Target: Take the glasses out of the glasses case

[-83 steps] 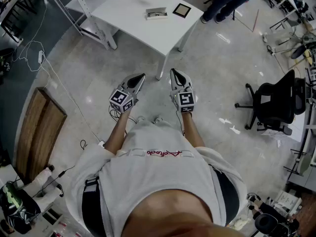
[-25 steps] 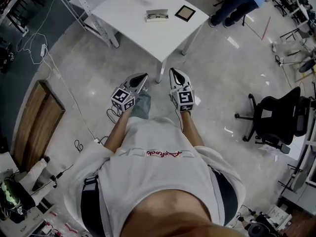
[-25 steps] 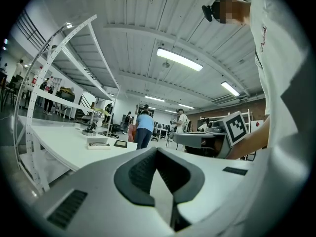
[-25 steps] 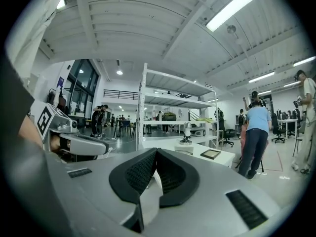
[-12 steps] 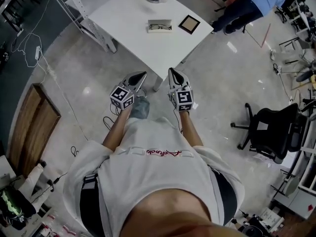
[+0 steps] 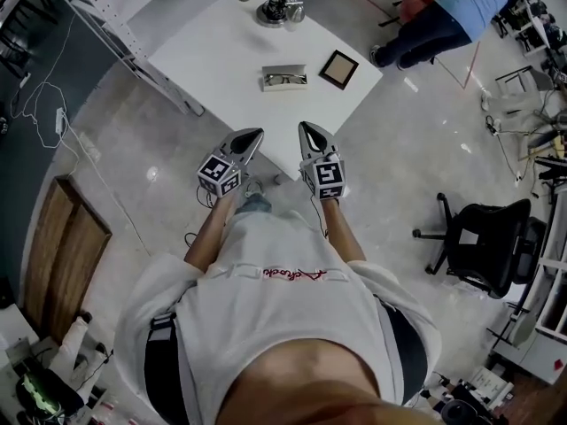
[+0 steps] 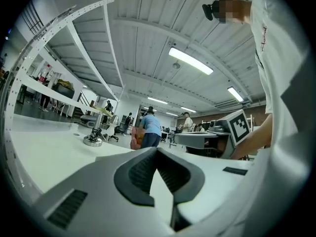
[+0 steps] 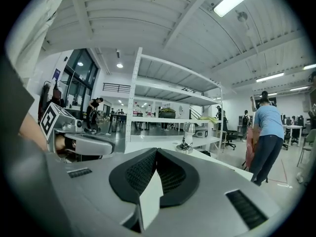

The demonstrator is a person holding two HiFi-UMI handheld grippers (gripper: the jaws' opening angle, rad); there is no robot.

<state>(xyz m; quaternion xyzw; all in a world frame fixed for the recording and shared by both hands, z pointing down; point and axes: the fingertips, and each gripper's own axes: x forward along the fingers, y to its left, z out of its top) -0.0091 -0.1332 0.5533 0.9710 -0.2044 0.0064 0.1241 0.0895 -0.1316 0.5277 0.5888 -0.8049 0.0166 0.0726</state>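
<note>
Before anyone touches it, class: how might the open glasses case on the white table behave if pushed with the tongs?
The glasses case looks small and low, so it would probably slide on the smooth table rather than tip. Its straight box edges suggest it's stiff. The glasses inside look thin, so likely fragile.

The desk [image 6: 213,51] in the upper middle of the head view is white, smooth and matt. The glasses case [image 6: 285,79] on it has a silvery sheen; what it is made of cannot be told. The floor [image 6: 399,149] is grey and concrete-like, polished enough to carry bright patches. At the left edge lies a brown wood-grain panel [image 6: 58,246]. The left gripper [image 6: 255,135] and right gripper [image 6: 306,128] have matt grey plastic shells. Their fingers [image 8: 133,174] are lined with dark, finely ribbed pads. The person's shirt [image 6: 283,317] is white cloth.
</note>
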